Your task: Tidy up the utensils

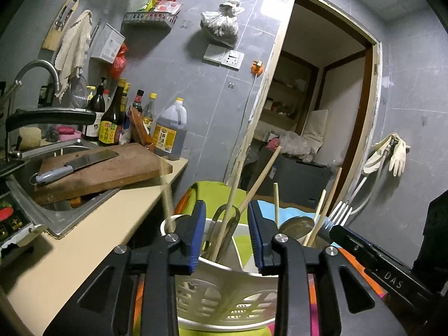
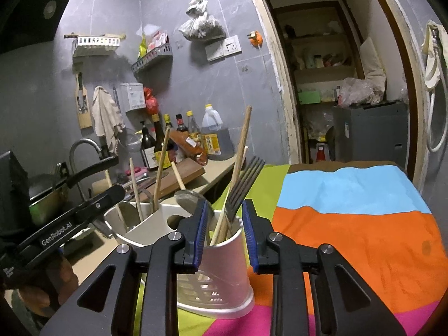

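A white plastic utensil holder [image 1: 224, 294] [image 2: 224, 274] stands on a table covered with a colourful striped cloth [image 2: 350, 224]. My left gripper [image 1: 226, 218] is open. Its blue pads flank wooden chopsticks [image 1: 232, 196] and a metal loop handle in one compartment without touching them. A metal spoon [image 1: 296, 224] and a fork [image 1: 340, 210] stick up further right. My right gripper [image 2: 224, 210] is also open, its pads on either side of the dark forks [image 2: 243, 184] and chopsticks [image 2: 242, 145] in the nearest compartment. Each gripper's arm shows at the edge of the other's view.
To the left runs a beige counter with a steel sink [image 1: 56, 218]. A wooden cutting board [image 1: 112, 173] carrying a cleaver [image 1: 75, 165] lies across the sink. Sauce bottles [image 1: 112, 123] line the tiled wall. An open doorway [image 1: 322, 112] lies behind the table.
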`<state>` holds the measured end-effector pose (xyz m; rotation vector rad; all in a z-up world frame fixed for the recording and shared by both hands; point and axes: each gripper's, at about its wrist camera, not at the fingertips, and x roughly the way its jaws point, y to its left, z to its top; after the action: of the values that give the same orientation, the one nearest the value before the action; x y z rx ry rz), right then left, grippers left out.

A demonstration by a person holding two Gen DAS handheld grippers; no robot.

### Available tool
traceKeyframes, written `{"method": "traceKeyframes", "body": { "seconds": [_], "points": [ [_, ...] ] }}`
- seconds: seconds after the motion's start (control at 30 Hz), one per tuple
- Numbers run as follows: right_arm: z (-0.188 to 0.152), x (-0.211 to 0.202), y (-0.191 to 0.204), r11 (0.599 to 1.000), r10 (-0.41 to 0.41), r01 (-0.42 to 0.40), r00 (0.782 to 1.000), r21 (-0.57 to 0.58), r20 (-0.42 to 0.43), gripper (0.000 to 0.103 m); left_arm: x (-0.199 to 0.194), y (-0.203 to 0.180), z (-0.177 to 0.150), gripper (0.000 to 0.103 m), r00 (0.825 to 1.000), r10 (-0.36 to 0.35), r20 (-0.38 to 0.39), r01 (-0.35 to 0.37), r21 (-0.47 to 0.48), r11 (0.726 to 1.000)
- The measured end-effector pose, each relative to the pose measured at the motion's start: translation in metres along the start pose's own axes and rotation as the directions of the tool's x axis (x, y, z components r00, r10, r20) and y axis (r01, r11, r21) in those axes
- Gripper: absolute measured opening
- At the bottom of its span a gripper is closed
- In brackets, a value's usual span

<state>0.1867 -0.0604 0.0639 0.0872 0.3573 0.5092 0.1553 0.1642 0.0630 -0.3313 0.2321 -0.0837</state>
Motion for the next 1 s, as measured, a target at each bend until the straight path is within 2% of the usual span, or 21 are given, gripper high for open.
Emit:
{"method": "traceKeyframes", "body": {
  "seconds": [0.07, 0.23, 0.43, 0.73, 0.83, 1.0],
  "points": [
    [0.002, -0.004, -0.001, 1.000, -0.011, 0.011, 1.000, -0.006, 0.010, 0.025, -0.002, -0.003, 0.002, 0.034, 1.000, -0.003, 0.001, 0.003, 0.002, 1.000],
    [0.006, -0.015, -0.004, 0.999, -0.036, 0.036, 0.999, -0.012, 0.039, 0.028, -0.007, -0.015, 0.004, 0.038, 1.000, 0.002, -0.006, -0.001, 0.036, 0.999],
    [0.009, -0.029, -0.008, 0.998, -0.060, 0.062, 0.995, -0.019, 0.074, 0.039, -0.012, -0.028, 0.002, 0.053, 1.000, 0.010, -0.008, -0.009, 0.067, 0.998],
    [0.013, -0.055, -0.014, 0.991, -0.117, 0.123, 0.986, -0.043, 0.120, 0.053, -0.014, -0.042, 0.000, 0.064, 1.000, 0.001, -0.020, 0.001, 0.093, 0.996],
    [0.013, -0.064, -0.016, 0.988, -0.139, 0.147, 0.981, -0.049, 0.136, 0.067, -0.016, -0.046, -0.003, 0.069, 1.000, -0.004, -0.029, 0.007, 0.098, 0.995],
    [0.010, -0.080, -0.024, 0.981, -0.177, 0.186, 0.972, -0.051, 0.153, 0.075, -0.019, -0.051, -0.009, 0.073, 0.999, -0.021, -0.048, 0.026, 0.103, 0.994]
  ]
}}
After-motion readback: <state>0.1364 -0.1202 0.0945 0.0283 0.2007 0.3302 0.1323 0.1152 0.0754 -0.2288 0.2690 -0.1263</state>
